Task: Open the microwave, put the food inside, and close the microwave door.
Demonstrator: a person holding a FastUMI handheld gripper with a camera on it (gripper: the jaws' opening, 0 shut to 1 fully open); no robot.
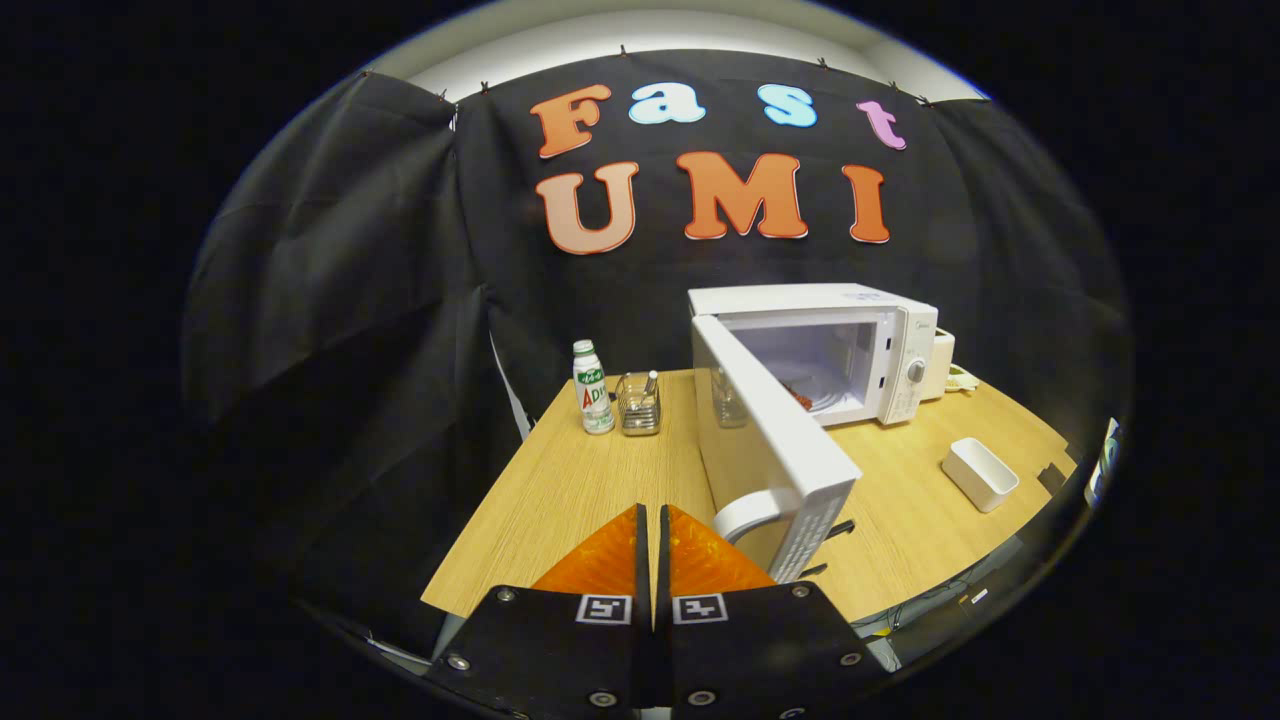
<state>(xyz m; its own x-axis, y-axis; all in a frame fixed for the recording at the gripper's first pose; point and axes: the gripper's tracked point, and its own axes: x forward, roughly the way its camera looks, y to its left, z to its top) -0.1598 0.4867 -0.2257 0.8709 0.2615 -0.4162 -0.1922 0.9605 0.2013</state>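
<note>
Where the jaws sit together empty, microwave (850, 350) door (770, 440) wide open, handle (745, 515) end toward them.

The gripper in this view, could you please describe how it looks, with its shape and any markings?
The gripper has two wedge-shaped fingers that taper to narrow tips, standing side by side with a thin slit between them. Each sits on a flat black plate fastened with round silver screws, and each plate carries a small square black-and-white marker next to the slit. No cables are visible.

White microwave (815, 350), white tray (979, 473), green-and-white bottle (592, 388), light wood-grain table (570, 490).
</note>
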